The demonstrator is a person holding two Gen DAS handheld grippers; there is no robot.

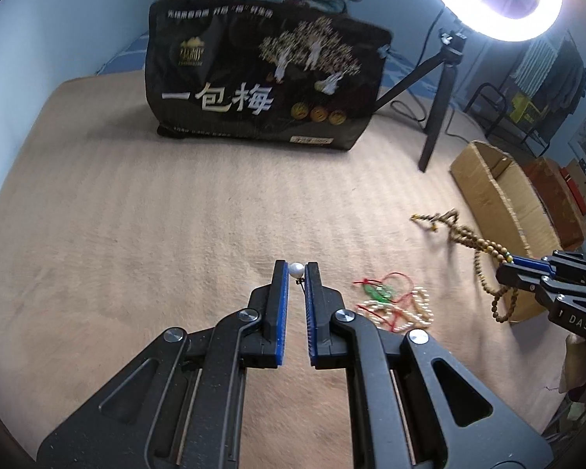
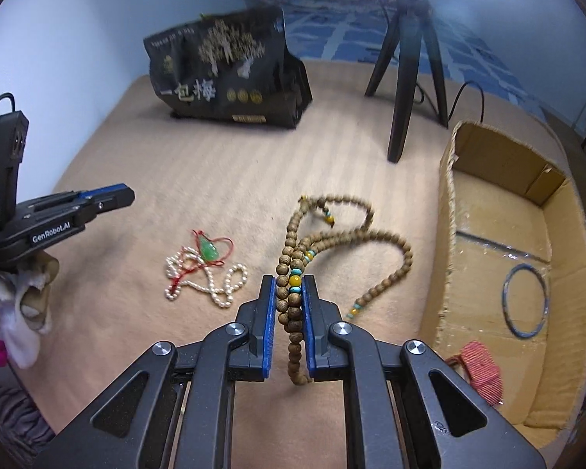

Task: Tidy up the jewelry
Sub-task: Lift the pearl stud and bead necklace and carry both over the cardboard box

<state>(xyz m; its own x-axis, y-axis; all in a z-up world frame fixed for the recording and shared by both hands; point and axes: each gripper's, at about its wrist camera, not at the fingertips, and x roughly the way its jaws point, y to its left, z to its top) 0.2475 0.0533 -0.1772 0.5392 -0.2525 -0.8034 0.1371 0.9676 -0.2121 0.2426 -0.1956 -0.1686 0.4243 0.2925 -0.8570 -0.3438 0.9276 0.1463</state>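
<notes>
two pieces are already stowed in the cardboard box to the right of the right gripper: a thin blue bangle and a red striped pouch. two more are in hand. the wooden bead strand is pinched between the right fingers, its far part trailing down to the beige blanket ahead of them and its near end dangling back between the fingers. a small white pearl piece is nipped at the tips of the left gripper, whose fingers are closed on it. left over, judging by the layout, are a white pearl string tangled with a red cord carrying a green pendant, lying on the blanket between the two grippers. what hangs below the pearl is too small to be made out, though a tiny dark fitting is hinted at. the box's near wall is cut off, and much of the bead strand is smeared by blur.
</notes>
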